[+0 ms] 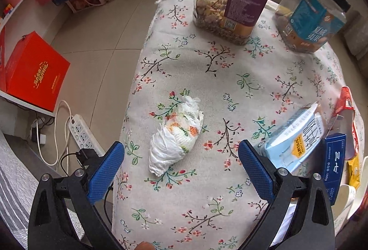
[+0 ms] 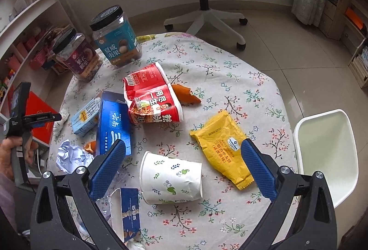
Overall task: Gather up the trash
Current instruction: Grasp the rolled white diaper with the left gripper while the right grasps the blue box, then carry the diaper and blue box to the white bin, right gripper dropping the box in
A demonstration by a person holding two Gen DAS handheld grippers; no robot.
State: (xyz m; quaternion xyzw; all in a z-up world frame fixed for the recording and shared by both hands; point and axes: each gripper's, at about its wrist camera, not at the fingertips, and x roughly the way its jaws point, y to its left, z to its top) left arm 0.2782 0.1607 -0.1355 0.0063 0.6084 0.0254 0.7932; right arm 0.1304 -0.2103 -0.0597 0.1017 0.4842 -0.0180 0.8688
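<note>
The surface (image 2: 230,61) is strewn with trash. A tipped paper cup (image 2: 171,178) is framed at 12 o'clock between the released right tongs (image 2: 183,166); a crumpled tissue (image 1: 176,135) is likewise straddled by the released left tongs (image 1: 181,160), presumably for grasping.

The left hand-held gripper (image 1: 181,158) hangs wide open over the table (image 1: 230,70). A crumpled white wad (image 1: 176,135) lies between its blue fingers (image 1: 106,170).
</note>
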